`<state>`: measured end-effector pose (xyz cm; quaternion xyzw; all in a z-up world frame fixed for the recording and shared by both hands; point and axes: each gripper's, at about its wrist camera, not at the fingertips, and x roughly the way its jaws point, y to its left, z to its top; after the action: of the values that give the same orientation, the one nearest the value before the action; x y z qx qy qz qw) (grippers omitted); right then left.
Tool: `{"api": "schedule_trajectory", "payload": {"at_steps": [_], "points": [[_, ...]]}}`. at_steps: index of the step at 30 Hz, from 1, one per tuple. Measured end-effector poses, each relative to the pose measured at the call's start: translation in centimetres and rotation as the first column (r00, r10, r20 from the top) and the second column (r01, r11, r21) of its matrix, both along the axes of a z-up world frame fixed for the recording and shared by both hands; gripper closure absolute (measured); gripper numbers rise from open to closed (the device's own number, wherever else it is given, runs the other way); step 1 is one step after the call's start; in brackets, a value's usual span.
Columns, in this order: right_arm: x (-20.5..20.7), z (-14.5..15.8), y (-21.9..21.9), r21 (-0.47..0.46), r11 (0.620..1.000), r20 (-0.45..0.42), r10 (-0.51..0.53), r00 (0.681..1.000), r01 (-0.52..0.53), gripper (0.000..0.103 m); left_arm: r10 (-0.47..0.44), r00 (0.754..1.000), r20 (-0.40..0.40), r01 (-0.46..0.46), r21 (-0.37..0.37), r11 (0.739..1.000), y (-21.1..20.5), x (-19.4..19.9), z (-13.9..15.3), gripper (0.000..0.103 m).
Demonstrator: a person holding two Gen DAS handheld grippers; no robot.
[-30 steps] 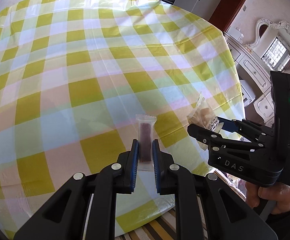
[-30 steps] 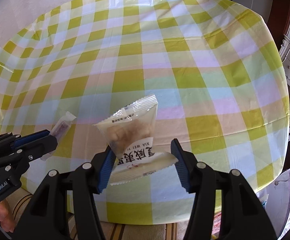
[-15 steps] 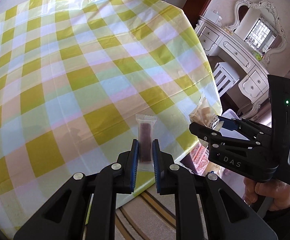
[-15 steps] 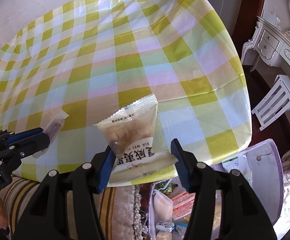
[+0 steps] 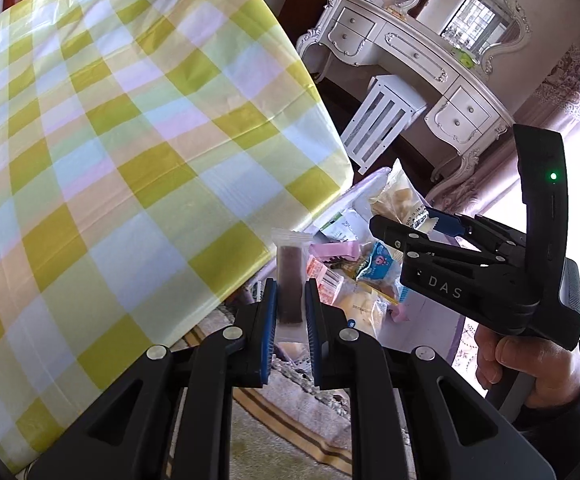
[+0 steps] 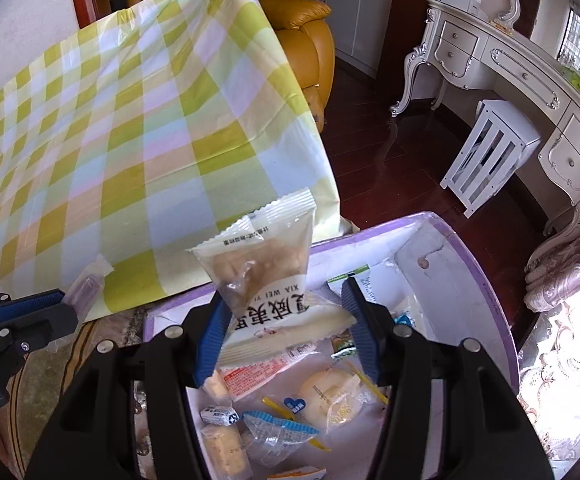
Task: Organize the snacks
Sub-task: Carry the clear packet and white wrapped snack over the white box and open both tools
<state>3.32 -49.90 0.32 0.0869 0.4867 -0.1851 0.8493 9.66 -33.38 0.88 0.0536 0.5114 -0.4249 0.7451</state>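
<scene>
My left gripper is shut on a thin clear packet with a dark brown bar, held upright past the table's edge. My right gripper is shut on a larger clear snack bag with pale pieces and printed writing, hanging over a white, purple-rimmed box on the floor. That box holds several wrapped snacks. In the left wrist view the right gripper shows at the right with the bag, above the box's snacks. The left gripper and its bar appear at the right wrist view's left edge.
A table with a yellow checked cloth fills the left. A striped rug lies below. A white dressing table and white slatted stool stand at the right, an orange armchair behind the table. A hand grips the right tool.
Both grippers have swung to the right, off the table top and past its edge, each still holding its snack. The box of snacks on the floor has come into view beneath them.
</scene>
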Motion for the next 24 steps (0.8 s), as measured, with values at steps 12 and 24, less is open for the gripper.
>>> {"api": "schedule_trajectory", "payload": {"at_steps": [12,24], "points": [[-4.2,0.1,-3.1,-0.019,0.995,-0.003,-0.098,0.995,0.098,0.046,-0.068,0.995,-0.078,0.070,0.029,0.997,-4.3,-2.8,-1.1,0.089],[-7.2,1.0,-3.7,-0.044,0.989,0.008,-0.143,0.990,0.143,0.031,-0.006,0.989,-0.148,0.015,0.059,0.998,-4.1,-3.2,-1.9,0.064]]}}
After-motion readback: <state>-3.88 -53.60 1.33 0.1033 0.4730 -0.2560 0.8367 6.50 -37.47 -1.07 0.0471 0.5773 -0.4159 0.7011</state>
